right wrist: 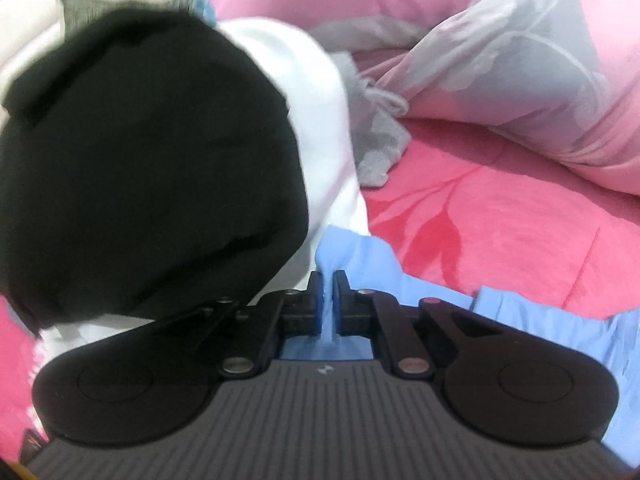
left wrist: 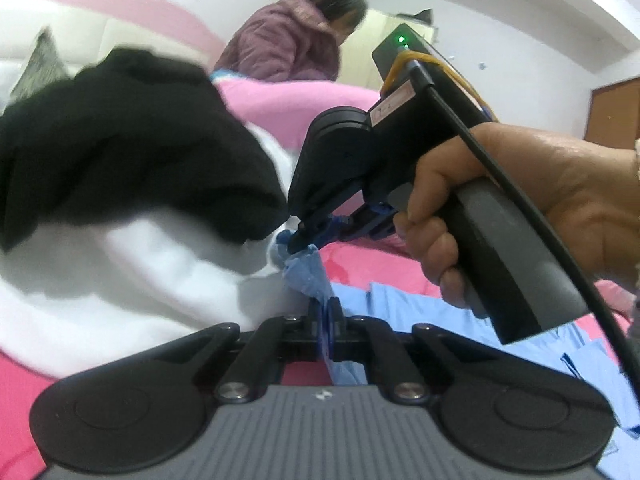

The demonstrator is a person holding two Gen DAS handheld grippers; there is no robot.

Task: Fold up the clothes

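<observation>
A light blue garment (left wrist: 404, 308) lies crumpled on the pink-red bedspread (left wrist: 372, 264). In the left wrist view my left gripper (left wrist: 326, 314) is shut on a bunched fold of it. Just ahead, my right gripper (left wrist: 297, 242), held in a hand (left wrist: 520, 200), pinches another bunch of the same cloth. In the right wrist view the right gripper (right wrist: 329, 282) is shut on a thin ridge of the light blue garment (right wrist: 520, 316), which spreads out to the right beneath it.
A black garment (right wrist: 140, 180) lies over a white one (right wrist: 324, 92) close on the left. A grey cloth (right wrist: 380, 148) and a pink-and-grey duvet (right wrist: 520, 60) lie farther back. A person in a purple jacket (left wrist: 288, 40) sits beyond the bed.
</observation>
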